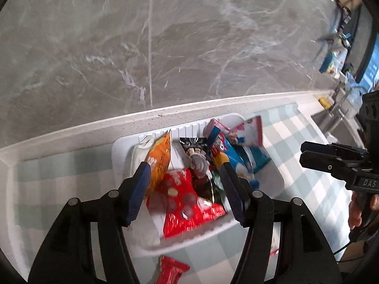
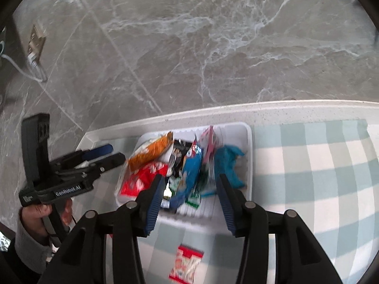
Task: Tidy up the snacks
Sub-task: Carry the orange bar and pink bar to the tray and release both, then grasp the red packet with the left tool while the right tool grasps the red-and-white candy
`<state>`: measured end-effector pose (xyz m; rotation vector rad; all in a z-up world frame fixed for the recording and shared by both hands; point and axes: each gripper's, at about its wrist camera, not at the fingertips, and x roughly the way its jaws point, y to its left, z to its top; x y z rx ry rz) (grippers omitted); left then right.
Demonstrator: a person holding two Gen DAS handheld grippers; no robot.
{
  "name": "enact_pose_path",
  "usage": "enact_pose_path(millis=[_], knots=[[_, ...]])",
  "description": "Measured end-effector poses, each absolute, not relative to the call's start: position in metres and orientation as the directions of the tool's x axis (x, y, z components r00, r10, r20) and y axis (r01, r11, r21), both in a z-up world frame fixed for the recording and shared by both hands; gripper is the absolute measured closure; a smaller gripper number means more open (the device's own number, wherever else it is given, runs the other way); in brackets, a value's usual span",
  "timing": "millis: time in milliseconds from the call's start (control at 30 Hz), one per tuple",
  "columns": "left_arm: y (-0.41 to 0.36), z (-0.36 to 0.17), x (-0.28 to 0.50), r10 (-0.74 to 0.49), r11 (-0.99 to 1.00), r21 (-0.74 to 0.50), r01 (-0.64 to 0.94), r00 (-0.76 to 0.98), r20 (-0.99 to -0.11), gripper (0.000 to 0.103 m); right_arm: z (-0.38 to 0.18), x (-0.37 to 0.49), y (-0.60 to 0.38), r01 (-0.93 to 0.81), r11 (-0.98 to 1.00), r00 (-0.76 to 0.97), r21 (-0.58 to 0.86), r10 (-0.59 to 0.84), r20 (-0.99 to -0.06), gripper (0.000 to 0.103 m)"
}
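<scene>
A white bin (image 1: 123,146) stands on the checked cloth and holds several snack packs: an orange one (image 1: 161,158), a red one (image 1: 187,201), a black one (image 1: 194,146), a blue one (image 1: 244,158) and a pink one (image 1: 251,132). My left gripper (image 1: 184,168) hovers open above the bin's left half, pads apart, pressing on nothing. My right gripper (image 2: 189,179) is open over the bin (image 2: 248,142), above the blue packs (image 2: 194,170), and also grips nothing. One small red pack (image 2: 187,265) lies alone on the cloth, nearer than the bin.
A pale green and white checked cloth (image 2: 308,165) covers the white counter, whose far edge (image 1: 71,137) drops to a grey marble floor. A wall socket with a white cable (image 2: 35,47) is at the left. Clutter (image 1: 341,54) lies far right. A hand (image 2: 35,213) holds the left gripper (image 2: 117,152).
</scene>
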<state>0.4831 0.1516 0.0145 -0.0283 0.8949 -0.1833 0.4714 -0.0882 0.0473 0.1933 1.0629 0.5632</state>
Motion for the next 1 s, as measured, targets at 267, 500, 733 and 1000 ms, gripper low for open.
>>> enact_pose_path(millis=[267,500,733,1000], knots=[[0.135,0.025,0.425,-0.112,0.985,-0.001,0.174,0.632,-0.767,0.044,0.047,0.417,-0.093,-0.372,0.844,0.341,0.385,0.510,-0.789,0.053],[0.126,0.021,0.382,-0.096,0.980,0.036,0.195,0.626,-0.774,0.044,0.043,0.388,-0.095,-0.372,0.847,0.325,0.381,0.503,-0.801,0.053],[0.123,0.011,0.355,-0.081,0.976,0.063,0.209,0.614,-0.785,0.044,0.043,0.366,-0.093,-0.383,0.851,0.322,0.360,0.487,-0.812,0.052],[0.131,-0.004,0.344,-0.082,0.976,0.054,0.209,0.591,-0.802,0.043,0.035,0.352,-0.089,-0.386,0.859,0.309,0.335,0.463,-0.831,0.050]])
